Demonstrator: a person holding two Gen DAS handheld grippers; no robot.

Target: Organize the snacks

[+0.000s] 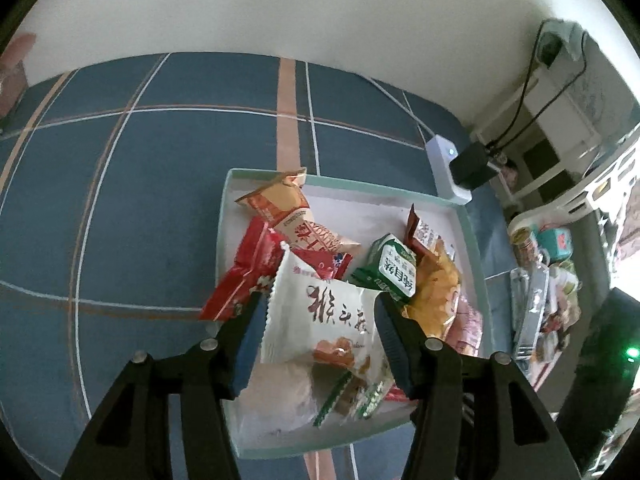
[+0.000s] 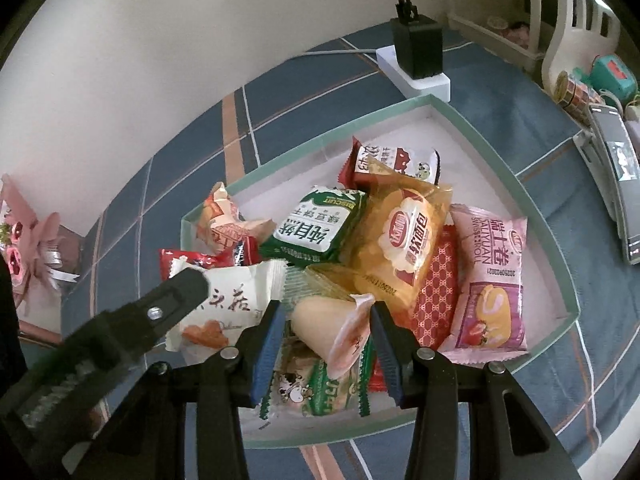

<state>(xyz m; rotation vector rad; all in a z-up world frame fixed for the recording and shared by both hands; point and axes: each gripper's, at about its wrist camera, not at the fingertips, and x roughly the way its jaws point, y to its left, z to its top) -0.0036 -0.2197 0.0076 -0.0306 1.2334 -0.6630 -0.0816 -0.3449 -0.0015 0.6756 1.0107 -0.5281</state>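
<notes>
A shallow box with a pale green rim (image 1: 400,192) (image 2: 304,152) sits on a blue checked cloth and holds several snack packets. My left gripper (image 1: 320,300) is shut on a white packet with brown characters (image 1: 320,316) (image 2: 236,300), held over the box's near left part. One of its black fingers (image 2: 176,292) shows in the right wrist view. My right gripper (image 2: 326,306) is shut on a pale cake in a pink-and-white wrapper (image 2: 332,328) just above the pile. Below lie a green biscuit packet (image 2: 320,224) (image 1: 394,268), a yellow bread packet (image 2: 404,240) and a pink roll packet (image 2: 488,280).
A white power strip with a black adapter (image 1: 448,172) (image 2: 416,68) lies just behind the box. A white rack with jars and clutter (image 1: 552,240) stands to the right. A pink gift box (image 2: 28,248) sits at the far left. The wall runs close behind the table.
</notes>
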